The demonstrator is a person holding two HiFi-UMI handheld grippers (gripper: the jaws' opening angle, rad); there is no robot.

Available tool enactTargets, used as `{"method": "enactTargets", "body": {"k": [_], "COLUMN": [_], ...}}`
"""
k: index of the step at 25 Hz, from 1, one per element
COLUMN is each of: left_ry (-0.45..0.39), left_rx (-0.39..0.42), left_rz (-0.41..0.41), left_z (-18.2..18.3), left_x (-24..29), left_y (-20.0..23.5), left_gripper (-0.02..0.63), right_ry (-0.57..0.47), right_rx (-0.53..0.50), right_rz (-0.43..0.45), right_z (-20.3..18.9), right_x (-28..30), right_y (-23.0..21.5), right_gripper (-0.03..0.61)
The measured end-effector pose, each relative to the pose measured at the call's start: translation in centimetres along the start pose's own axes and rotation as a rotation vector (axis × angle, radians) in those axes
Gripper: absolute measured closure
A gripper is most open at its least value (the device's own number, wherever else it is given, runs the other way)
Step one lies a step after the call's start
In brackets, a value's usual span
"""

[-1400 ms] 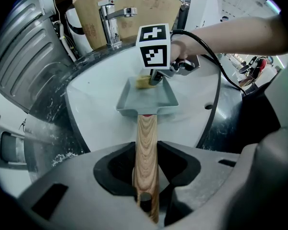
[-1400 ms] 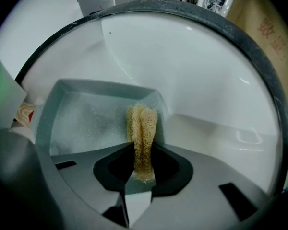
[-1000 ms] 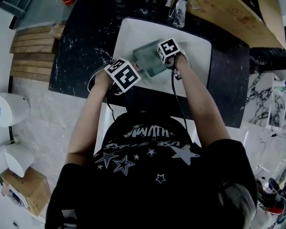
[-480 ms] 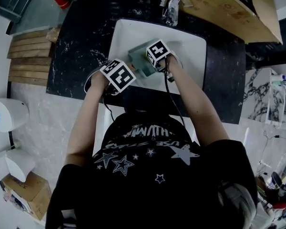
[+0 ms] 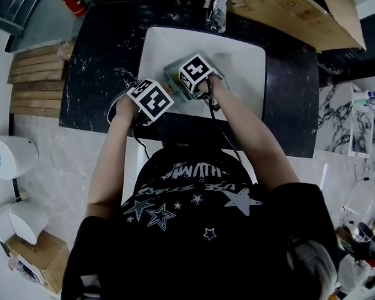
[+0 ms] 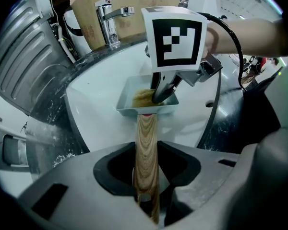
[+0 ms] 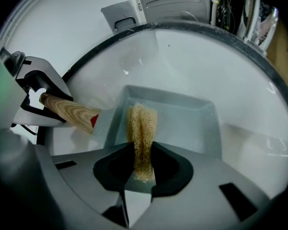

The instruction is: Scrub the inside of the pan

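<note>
- Two grippers meet over the white sink point(image 5: 244, 61) in the head view. The left gripper point(image 5: 149, 102) is at the sink's near-left rim. The right gripper point(image 5: 197, 75) is above the grey rectangular pan point(image 5: 172, 75), which sits in the basin's left half.
- Left gripper view: its jaws are clamped on the pan's wooden handle point(image 6: 146, 143). The handle's long axis runs straight away from the camera to the pan beyond, and a faucet point(image 6: 113, 16) stands behind.
- Right gripper view: its jaws pinch a tan fibrous scrubber point(image 7: 142, 126) that points down into the pan. The handle sticks out leftward from the pan's left corner into the other gripper.
</note>
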State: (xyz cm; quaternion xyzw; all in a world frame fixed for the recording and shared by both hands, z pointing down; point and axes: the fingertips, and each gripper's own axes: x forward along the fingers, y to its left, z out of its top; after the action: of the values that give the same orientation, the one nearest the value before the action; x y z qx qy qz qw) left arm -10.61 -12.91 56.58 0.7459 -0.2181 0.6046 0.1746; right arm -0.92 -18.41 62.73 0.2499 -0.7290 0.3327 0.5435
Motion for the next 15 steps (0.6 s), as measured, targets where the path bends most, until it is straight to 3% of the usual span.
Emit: {"method": "enactTargets", "body": {"k": [15], "left_ry": [0.004], "left_rx": [0.002], "left_rz": [-0.009], "left_z": [0.0], "left_x": [0.1], "left_y": [-0.1], "left_gripper": [0.468], "right_ry": [-0.075], "right_rx": [0.041], "right_rz": [0.093], "right_z": [0.3], "right_x": [-0.4], "right_y": [1.1], "right_gripper": [0.491]}}
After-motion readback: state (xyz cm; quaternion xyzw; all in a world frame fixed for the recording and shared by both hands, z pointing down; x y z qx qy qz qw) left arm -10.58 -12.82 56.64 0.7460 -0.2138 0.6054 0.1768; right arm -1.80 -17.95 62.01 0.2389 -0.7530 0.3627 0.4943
